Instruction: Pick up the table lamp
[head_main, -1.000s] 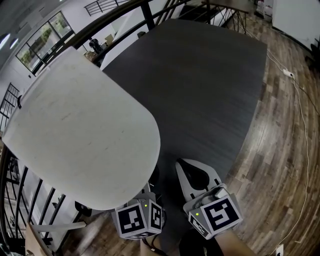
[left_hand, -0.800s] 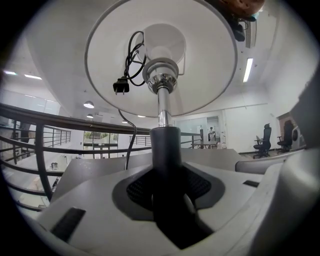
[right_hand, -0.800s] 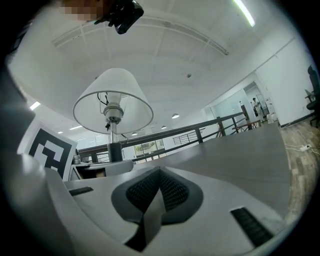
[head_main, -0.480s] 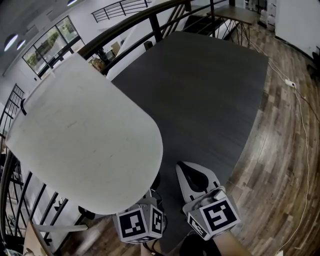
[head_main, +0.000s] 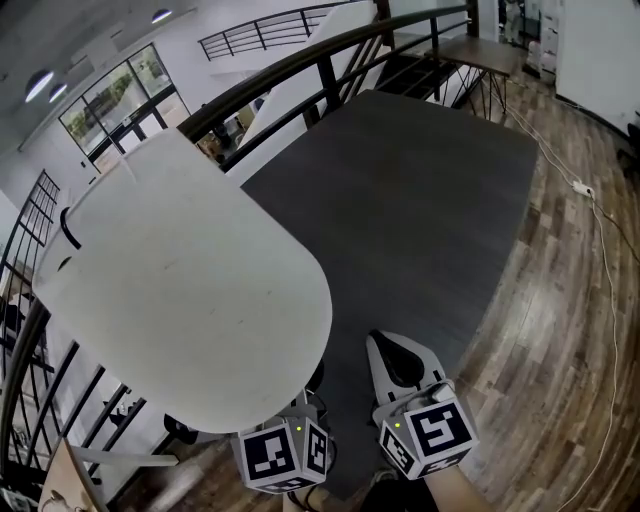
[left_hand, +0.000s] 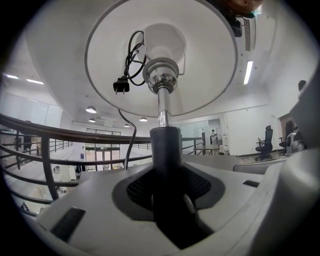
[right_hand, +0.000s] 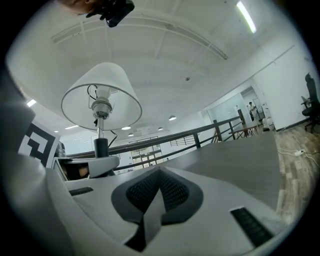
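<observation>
Your left tongs (left_hand: 167, 200) are clamped on the dark lower stem (left_hand: 165, 145) of the table lamp (head_main: 190, 300), the padded jaws pressing it from either side; the tongs point level and the stem stands upright between them. Your right tongs (right_hand: 157, 200) sit just beside the left ones, jaws brought together with nothing between them; in the head view they lie over the near edge of the counter (head_main: 420, 200), marker cube up.

Above the grip the stem narrows to a chrome tube (left_hand: 162, 107) that runs up to the socket; the black cord (left_hand: 131, 60) is bundled up inside the shade, its plug (left_hand: 120, 86) hanging free beside the socket. From the right gripper view you see the lamp whole from the grip upward, white shade (right_hand: 102, 95) above the left tongs (right_hand: 87, 167). From your head the shade fills the left half of the picture and covers the stem and the base, so you cannot tell whether the base touches the counter; the shade overlaps the counter's left edge.

The counter top is dark grey and runs away from you; to its right lies a wooden floor (head_main: 560, 300) with a thin white cable (head_main: 603, 260) trailing across it. Beyond the counter a dark railing (head_main: 330, 55) curves past; farther off stand a small table (head_main: 480, 50) and office chairs (left_hand: 264, 142).
</observation>
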